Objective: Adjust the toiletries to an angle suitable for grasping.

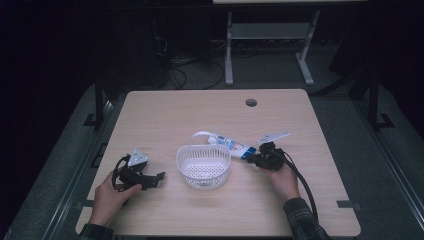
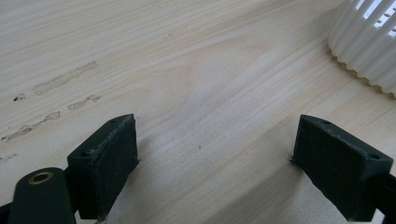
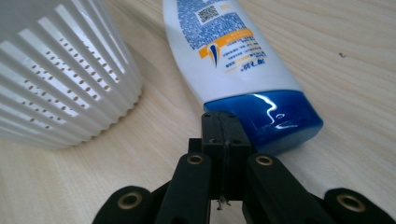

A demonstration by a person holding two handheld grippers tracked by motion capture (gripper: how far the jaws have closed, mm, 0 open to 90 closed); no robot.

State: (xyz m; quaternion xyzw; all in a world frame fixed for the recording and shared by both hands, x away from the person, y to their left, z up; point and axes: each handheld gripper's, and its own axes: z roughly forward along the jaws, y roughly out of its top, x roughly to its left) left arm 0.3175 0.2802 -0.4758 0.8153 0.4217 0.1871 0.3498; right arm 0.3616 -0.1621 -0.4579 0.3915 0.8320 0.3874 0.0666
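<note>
Near the middle of the tabletop (image 1: 165, 110), a touch toward the near edge, sits a white slotted plastic basket (image 1: 203, 166), and just behind it lies a white tube with a blue cap (image 1: 231, 144), stretched out flat with the cap end pointing toward the right edge. Look at the right gripper (image 1: 263, 159): it is down at table level right at that blue cap, with its cable looping back along the person's right hand (image 1: 285, 181) and checked sleeve. From the right gripper view the two black jaws are pressed flat together with nothing between them, and their joined tip sits right against the front of the blue cap; whether it truly touches, I cannot tell. The tube's printed label runs away from the camera, and the ribbed basket wall rises just beside it on the left of that view. Over by the left edge, the left gripper (image 1: 150, 179) rests low in the left hand (image 1: 111, 196), well apart from the basket. Its own view shows both jaws spread wide over bare wood grain, nothing held, with the basket's fluted wall at the upper right corner. A grey three-cornered plate (image 1: 273, 136) lies just behind the right gripper.
</note>
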